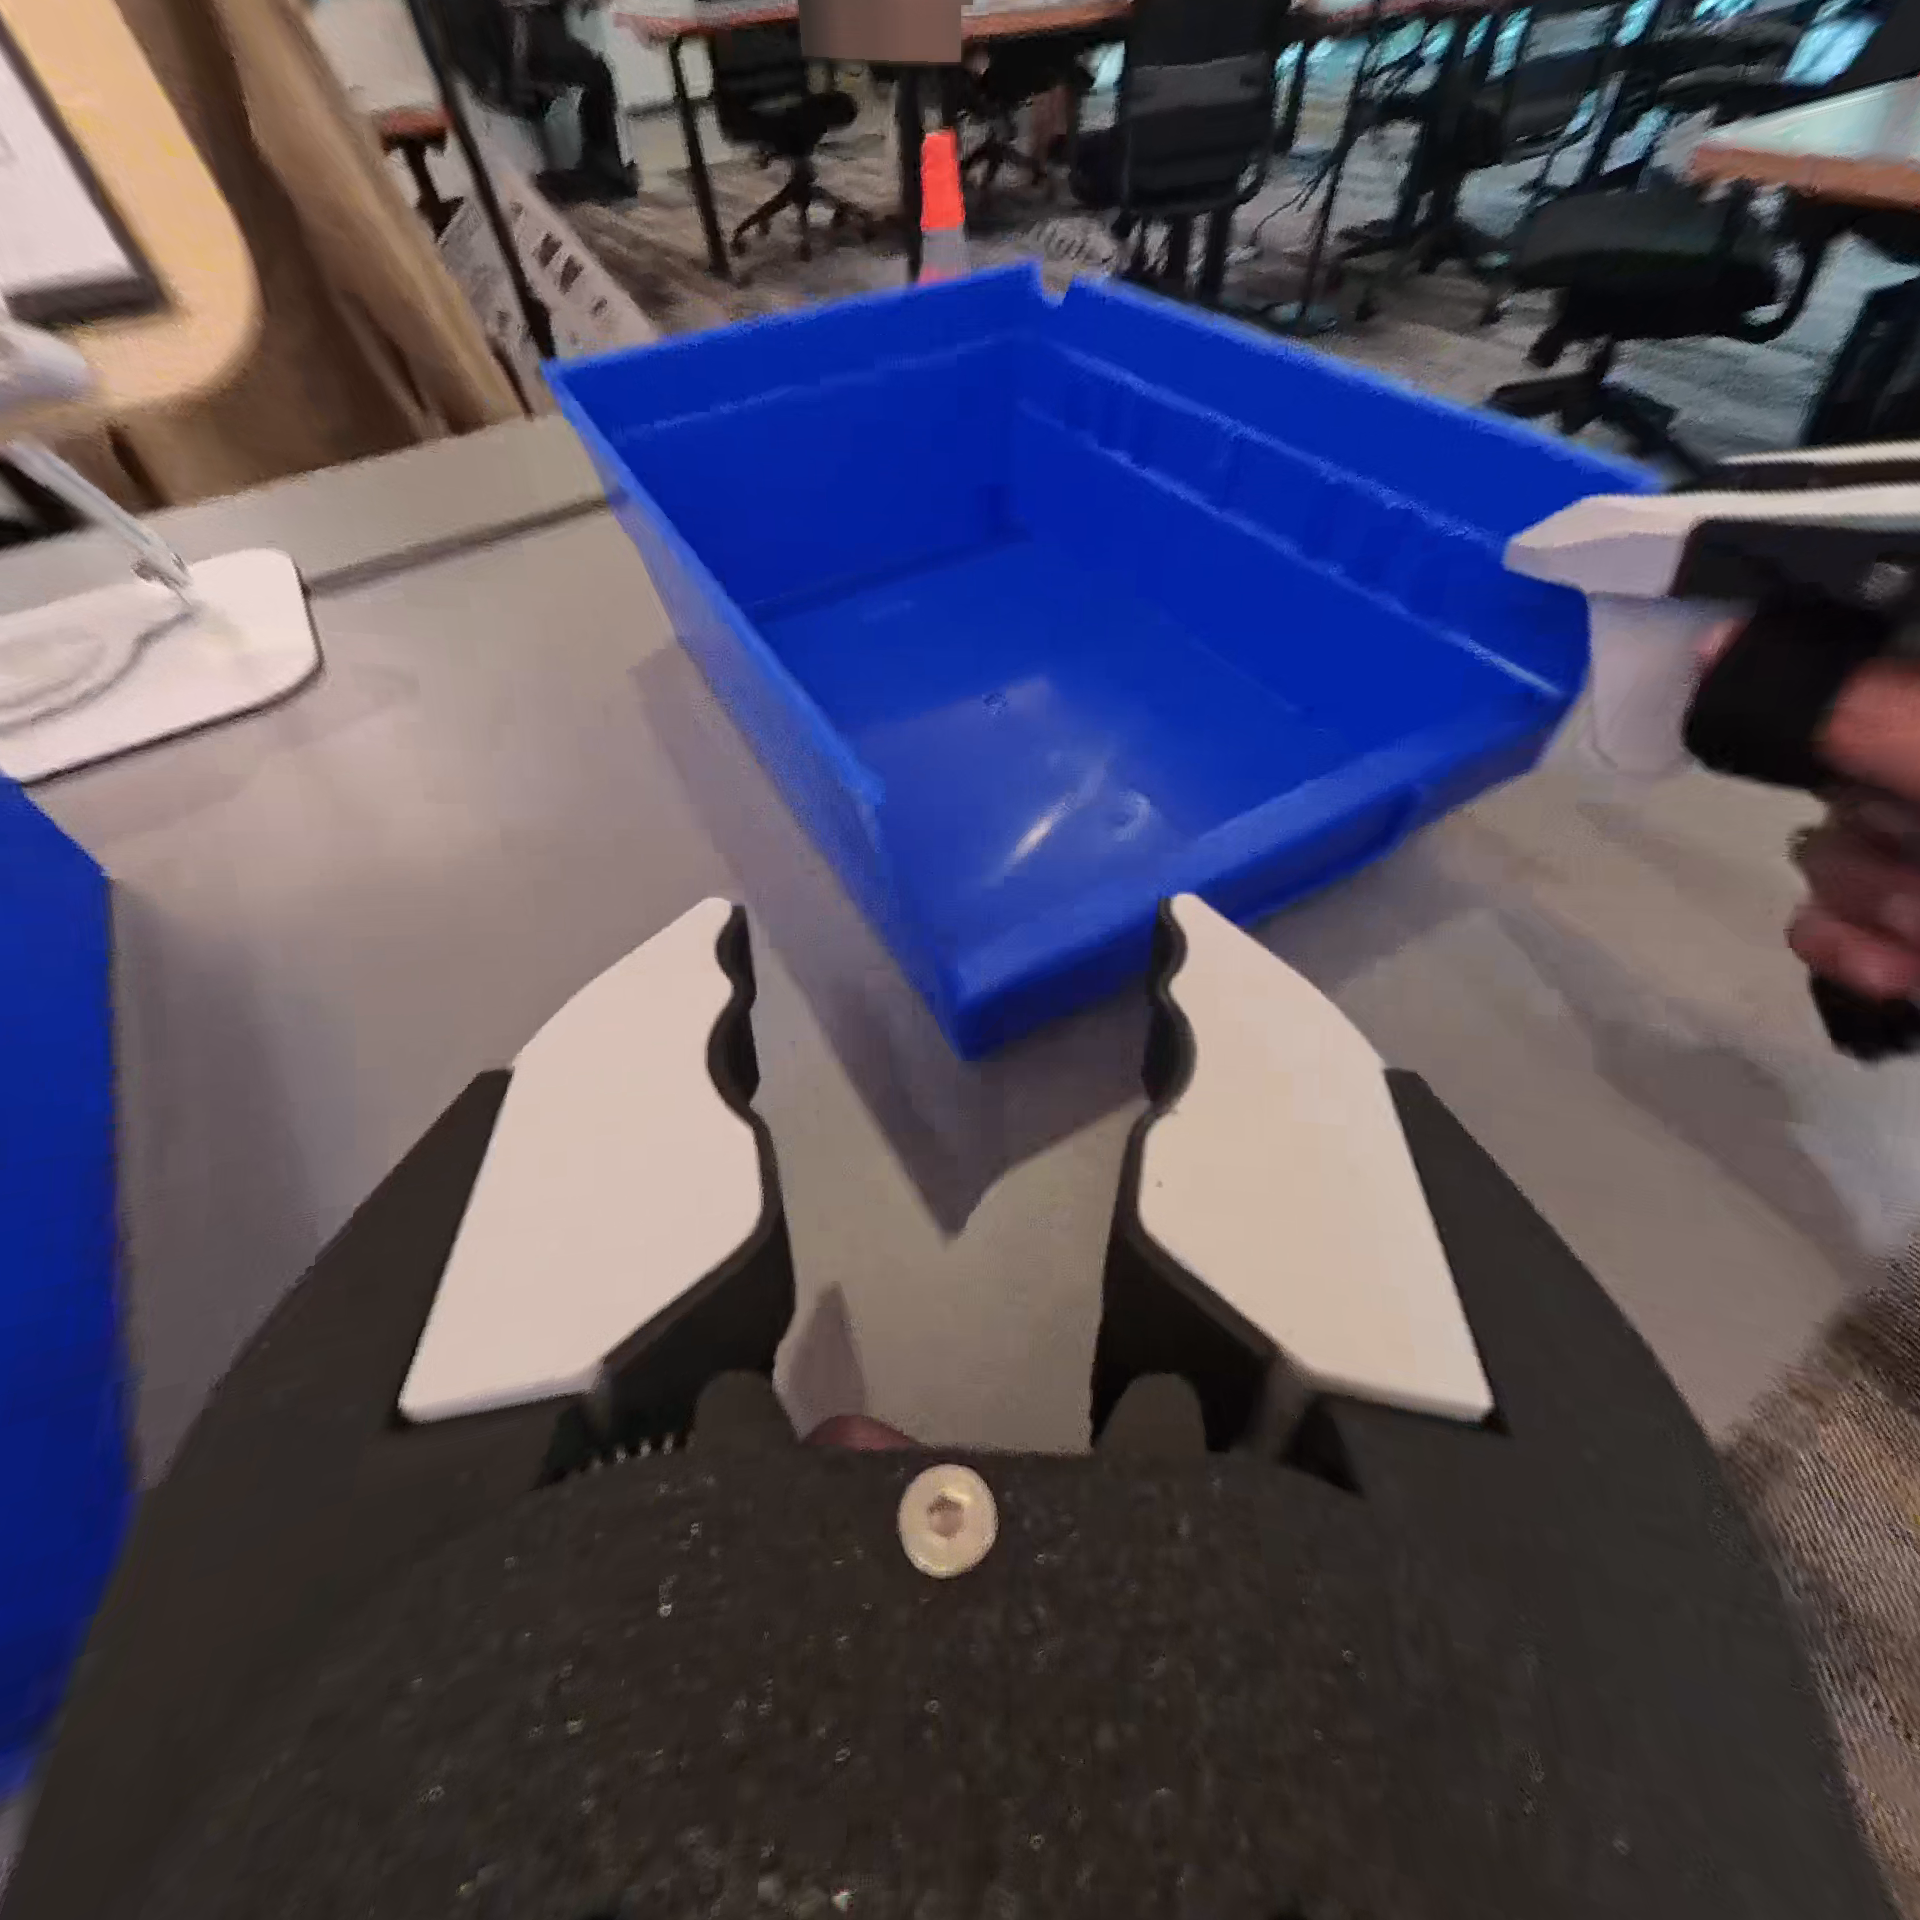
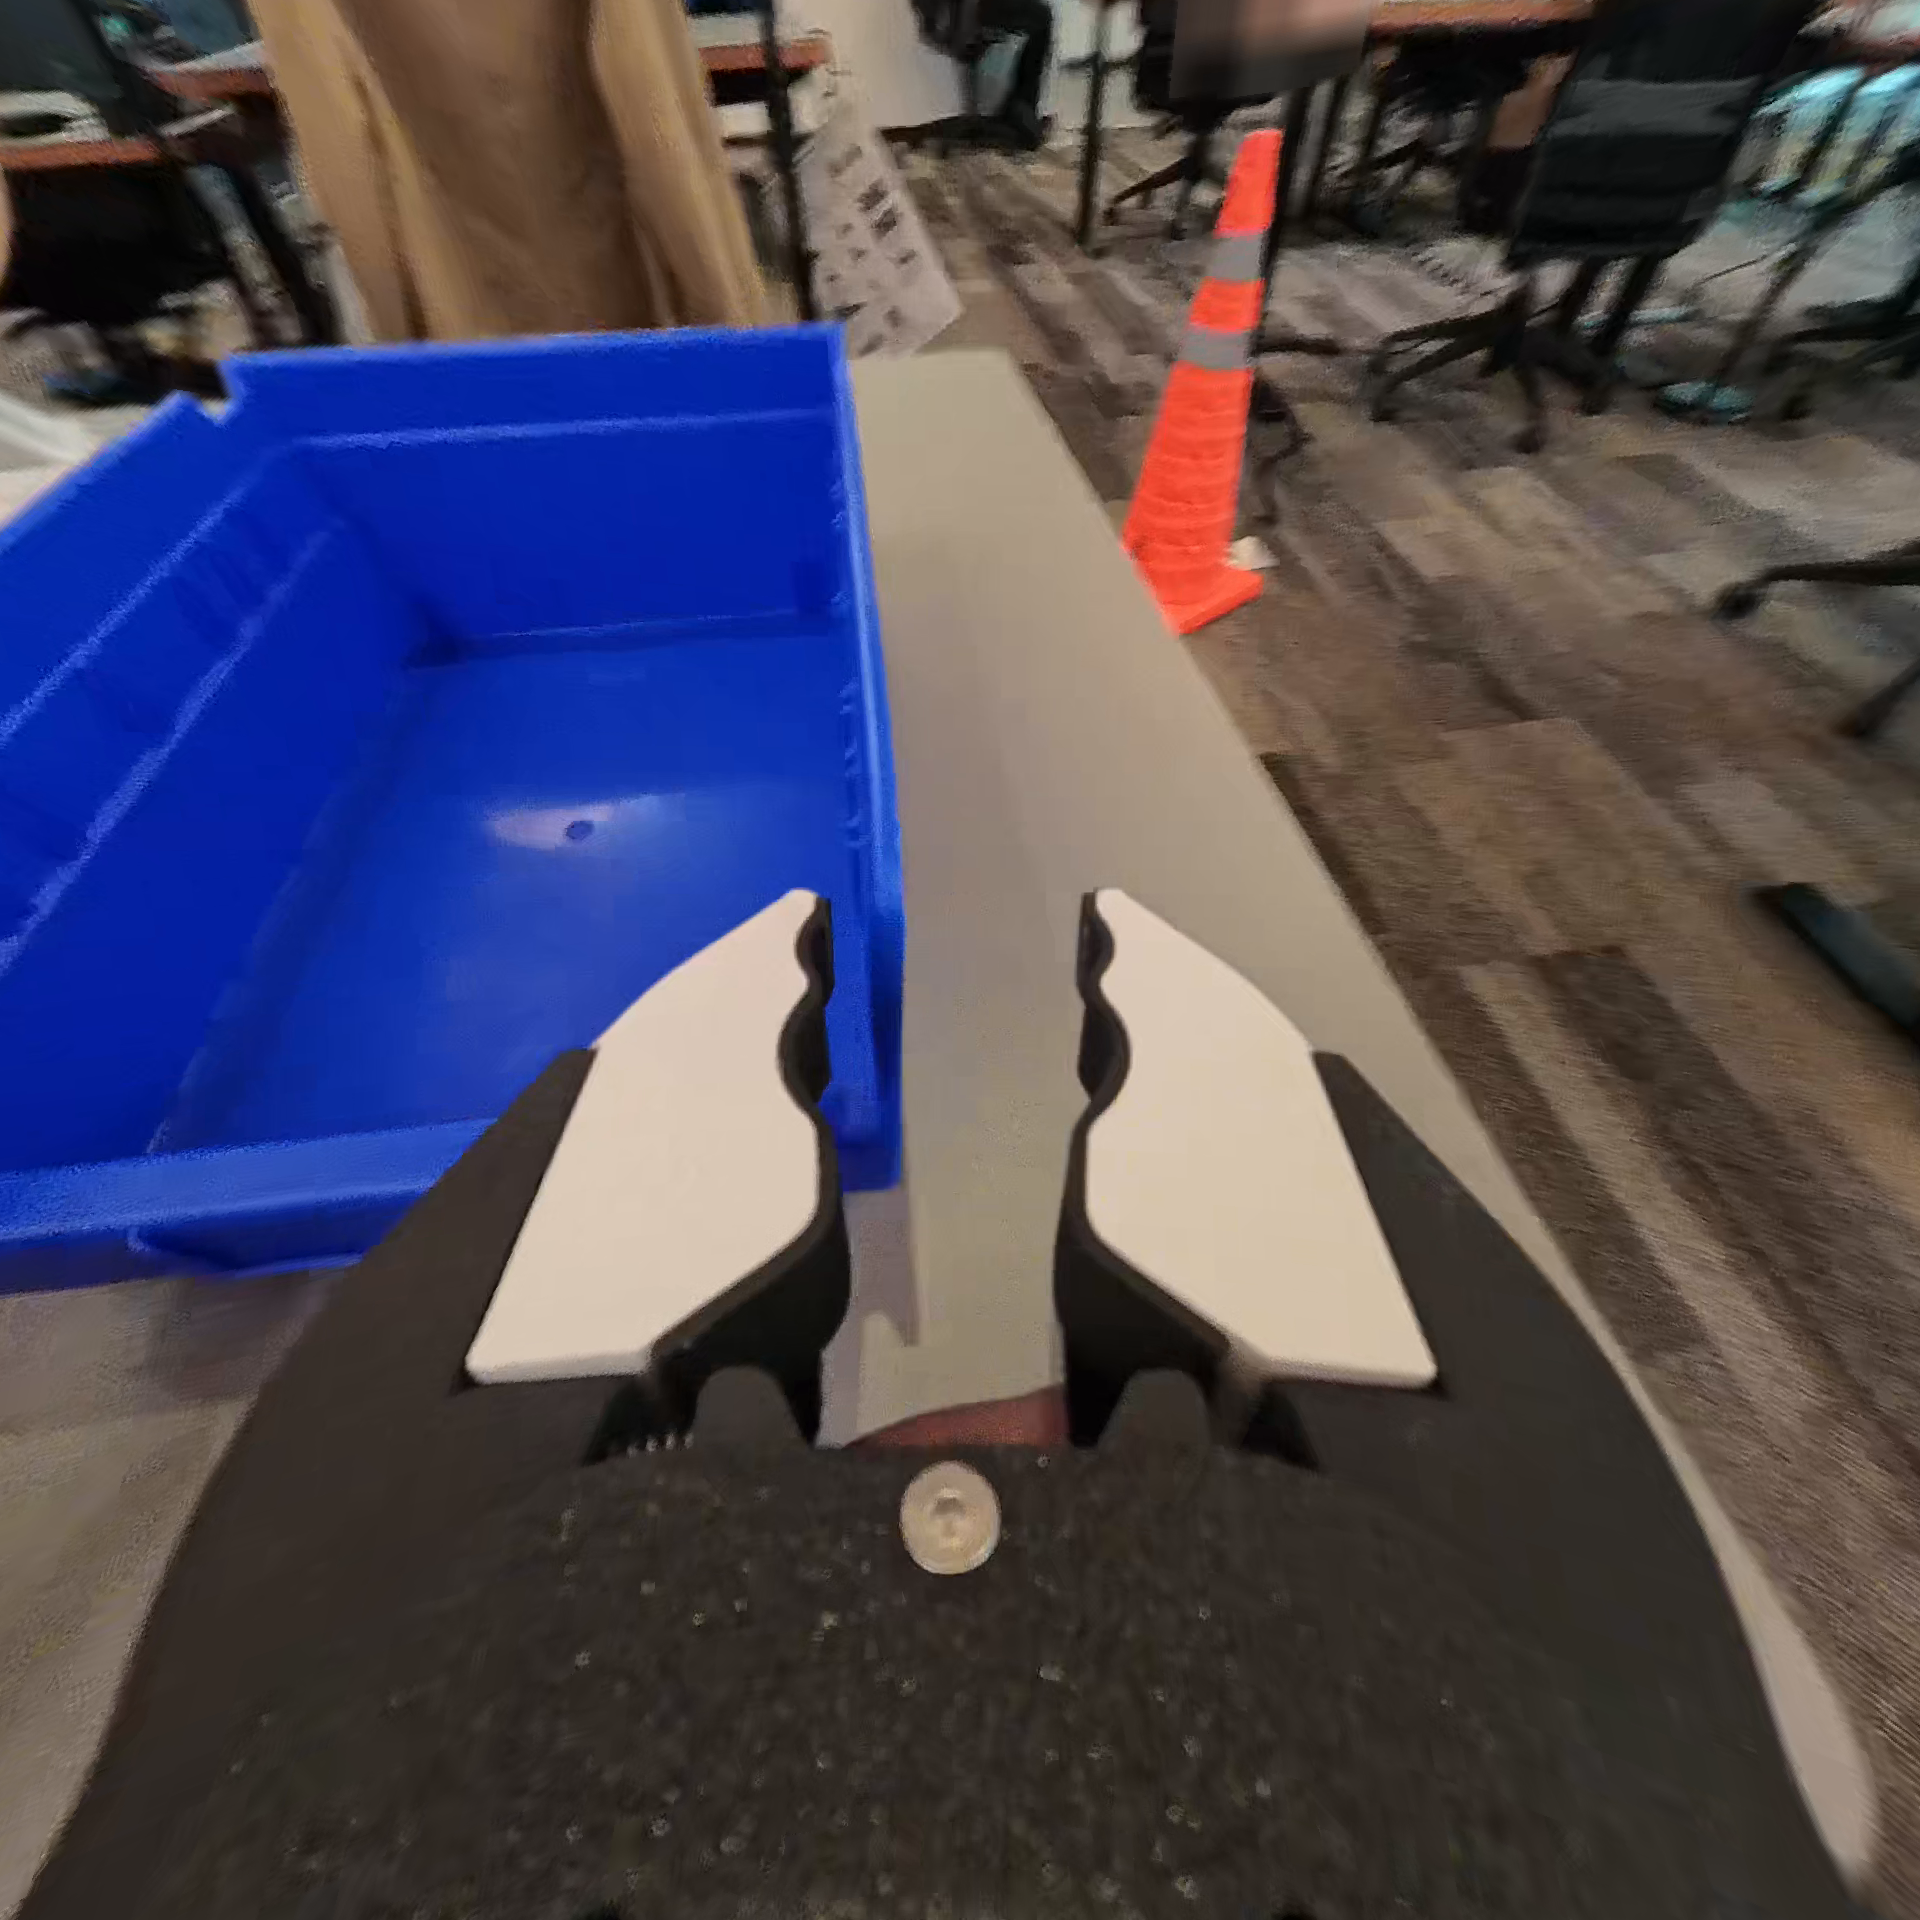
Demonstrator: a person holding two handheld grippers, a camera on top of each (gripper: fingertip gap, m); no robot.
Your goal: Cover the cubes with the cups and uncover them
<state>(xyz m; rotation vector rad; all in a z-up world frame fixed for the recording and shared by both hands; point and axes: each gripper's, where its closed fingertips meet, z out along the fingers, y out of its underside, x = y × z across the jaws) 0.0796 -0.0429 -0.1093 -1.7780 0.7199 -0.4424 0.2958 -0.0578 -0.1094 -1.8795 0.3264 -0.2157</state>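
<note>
No cubes or cups show in either view. My left gripper (image 1: pixel 951 914) is open and empty, held above the grey table (image 1: pixel 436 935) just in front of the near corner of an empty blue bin (image 1: pixel 1039 665). My right gripper (image 2: pixel 956 904) is open and empty, over the table strip beside the right wall of the same bin (image 2: pixel 416 831). The right gripper also shows at the right edge of the left wrist view (image 1: pixel 1621 540), held by a hand, near the bin's right rim.
A white stand base (image 1: pixel 156 665) sits on the table at the left. A blue object (image 1: pixel 52 1143) fills the left edge of the left wrist view. An orange traffic cone (image 2: pixel 1216 395) stands on the floor beyond the table's right edge. Office chairs and desks stand behind.
</note>
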